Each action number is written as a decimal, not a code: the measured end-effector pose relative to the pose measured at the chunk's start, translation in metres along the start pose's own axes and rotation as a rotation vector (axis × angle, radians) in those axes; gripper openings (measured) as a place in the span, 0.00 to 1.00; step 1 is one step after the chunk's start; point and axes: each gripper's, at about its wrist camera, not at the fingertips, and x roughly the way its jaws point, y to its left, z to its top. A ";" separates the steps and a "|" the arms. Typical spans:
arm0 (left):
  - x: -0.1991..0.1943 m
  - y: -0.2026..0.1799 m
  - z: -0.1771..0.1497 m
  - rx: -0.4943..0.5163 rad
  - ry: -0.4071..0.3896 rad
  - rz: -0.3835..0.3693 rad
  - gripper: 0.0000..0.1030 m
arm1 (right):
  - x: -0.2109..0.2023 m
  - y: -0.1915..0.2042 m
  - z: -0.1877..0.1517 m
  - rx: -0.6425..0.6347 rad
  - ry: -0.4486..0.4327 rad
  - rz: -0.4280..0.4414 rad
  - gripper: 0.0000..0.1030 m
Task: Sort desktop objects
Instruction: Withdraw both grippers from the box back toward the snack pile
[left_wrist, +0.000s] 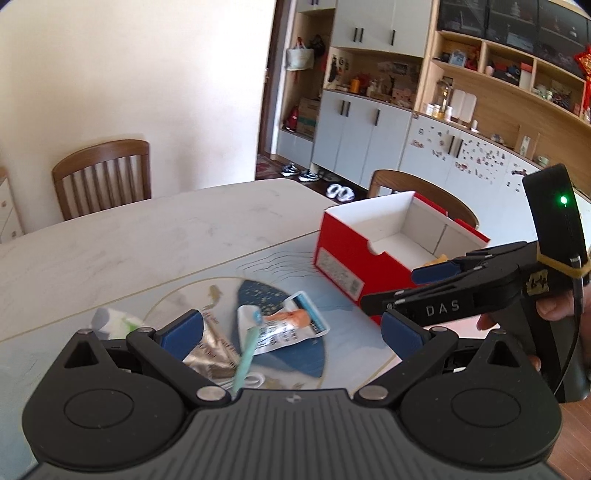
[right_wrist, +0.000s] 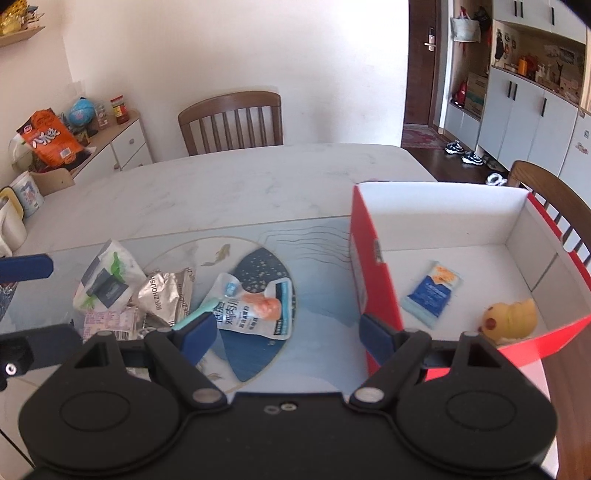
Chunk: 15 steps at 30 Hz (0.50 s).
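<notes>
A red box (right_wrist: 373, 254) with a white inside stands on the right of the blue mat; it holds a blue packet (right_wrist: 430, 293) and a yellow toy (right_wrist: 511, 319). Left of it lie a white snack pouch (right_wrist: 255, 308), a teal toothbrush (right_wrist: 194, 314), a silver wrapper (right_wrist: 162, 293) and a green-and-white packet (right_wrist: 110, 277). My right gripper (right_wrist: 288, 338) is open and empty, above the mat beside the box's near left corner. My left gripper (left_wrist: 291, 334) is open and empty over the pouch (left_wrist: 284, 326) and toothbrush (left_wrist: 245, 354). The right gripper (left_wrist: 402, 291) shows in the left wrist view beside the box (left_wrist: 343, 254).
The marble table (right_wrist: 240, 184) has wooden chairs at its far side (right_wrist: 231, 122) and right side (right_wrist: 550, 199). A sideboard (right_wrist: 110, 147) with jars and a snack bag stands at the left wall. Cabinets and shelves line the right wall.
</notes>
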 end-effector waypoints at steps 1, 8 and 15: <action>-0.002 0.004 -0.003 -0.008 -0.002 0.007 1.00 | 0.002 0.003 0.000 -0.005 -0.002 -0.001 0.82; -0.009 0.024 -0.024 -0.034 0.003 0.062 1.00 | 0.012 0.016 0.000 -0.027 -0.006 0.015 0.82; -0.016 0.040 -0.044 -0.037 0.013 0.116 1.00 | 0.022 0.032 -0.001 -0.064 -0.003 0.025 0.82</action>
